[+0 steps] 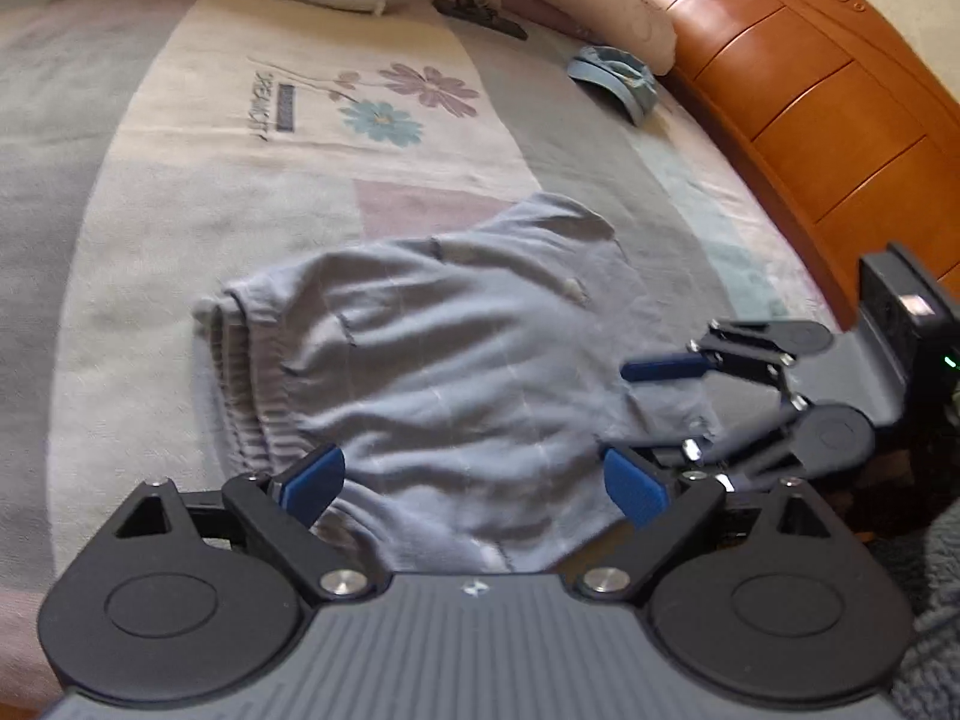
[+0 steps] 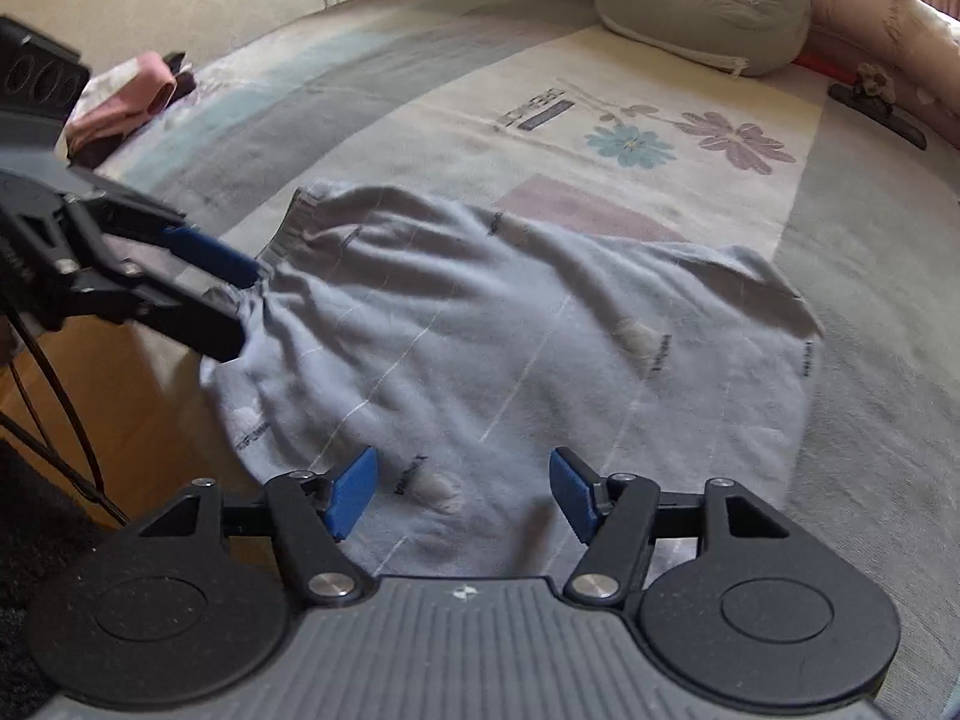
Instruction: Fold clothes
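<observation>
Grey-blue shorts (image 2: 480, 336) lying on the bed (image 2: 870, 276), both grippers spread wide over them.

The shorts rest rumpled at the bed's near edge, waistband at one side, on a flower-print cover. The left gripper (image 1: 474, 483) hovers over the cloth, blue pads wide apart, gripping nothing. The right gripper (image 2: 462, 492) is likewise wide apart and empty over the hem. A grey pillow (image 2: 708, 6) sits far back, near the wooden headboard (image 1: 810, 96).
</observation>
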Motion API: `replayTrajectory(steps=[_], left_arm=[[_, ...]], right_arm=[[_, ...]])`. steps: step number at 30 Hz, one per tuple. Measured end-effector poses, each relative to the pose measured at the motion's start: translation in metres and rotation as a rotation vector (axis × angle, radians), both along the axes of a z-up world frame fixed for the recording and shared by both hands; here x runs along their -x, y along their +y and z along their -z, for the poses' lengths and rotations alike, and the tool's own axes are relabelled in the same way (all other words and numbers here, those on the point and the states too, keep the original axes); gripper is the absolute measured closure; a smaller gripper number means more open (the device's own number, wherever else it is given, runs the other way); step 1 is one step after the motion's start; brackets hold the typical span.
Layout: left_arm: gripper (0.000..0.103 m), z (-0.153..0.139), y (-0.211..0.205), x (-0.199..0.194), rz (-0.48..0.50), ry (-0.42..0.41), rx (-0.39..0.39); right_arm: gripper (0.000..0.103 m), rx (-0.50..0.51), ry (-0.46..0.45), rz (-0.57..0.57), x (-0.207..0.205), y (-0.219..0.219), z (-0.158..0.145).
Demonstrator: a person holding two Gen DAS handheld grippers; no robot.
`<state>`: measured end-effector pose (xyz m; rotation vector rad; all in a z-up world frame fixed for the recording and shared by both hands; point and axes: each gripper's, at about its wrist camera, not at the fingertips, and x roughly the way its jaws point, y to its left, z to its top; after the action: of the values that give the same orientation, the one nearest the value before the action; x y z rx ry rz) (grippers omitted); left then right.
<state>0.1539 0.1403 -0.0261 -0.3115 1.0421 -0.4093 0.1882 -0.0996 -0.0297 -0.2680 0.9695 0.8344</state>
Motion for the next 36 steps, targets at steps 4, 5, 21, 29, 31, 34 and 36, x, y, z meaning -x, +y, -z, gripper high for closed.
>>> replayTrajectory(steps=[4, 5, 21, 29, 31, 34, 36], left_arm=[[0.009, 0.015, 0.0, 0.001, -0.044, 0.063, -0.015], [0.009, 0.009, 0.0, 0.001, -0.054, 0.044, -0.019], [0.009, 0.025, 0.069, -0.009, -0.306, 0.109, 0.129], [0.007, 0.043, 0.084, -0.025, -0.278, 0.154, 0.295], [0.006, 0.045, 0.086, -0.033, -0.262, 0.156, 0.327], [0.002, 0.047, 0.086, -0.044, -0.217, 0.156, 0.352], [0.002, 0.048, 0.086, -0.051, -0.192, 0.15, 0.36]], right_arm=[[0.032, -0.003, 0.003, 0.049, -0.008, -0.012, 0.001], [0.032, -0.015, 0.008, 0.057, -0.009, -0.015, 0.0], [0.018, -0.184, 0.133, 0.294, -0.036, -0.071, 0.004], [0.018, -0.22, 0.143, 0.378, -0.03, -0.074, 0.008], [0.018, -0.227, 0.144, 0.395, -0.028, -0.074, 0.008], [0.018, -0.25, 0.152, 0.436, -0.025, -0.075, 0.007], [0.018, -0.259, 0.152, 0.462, -0.022, -0.075, 0.006]])
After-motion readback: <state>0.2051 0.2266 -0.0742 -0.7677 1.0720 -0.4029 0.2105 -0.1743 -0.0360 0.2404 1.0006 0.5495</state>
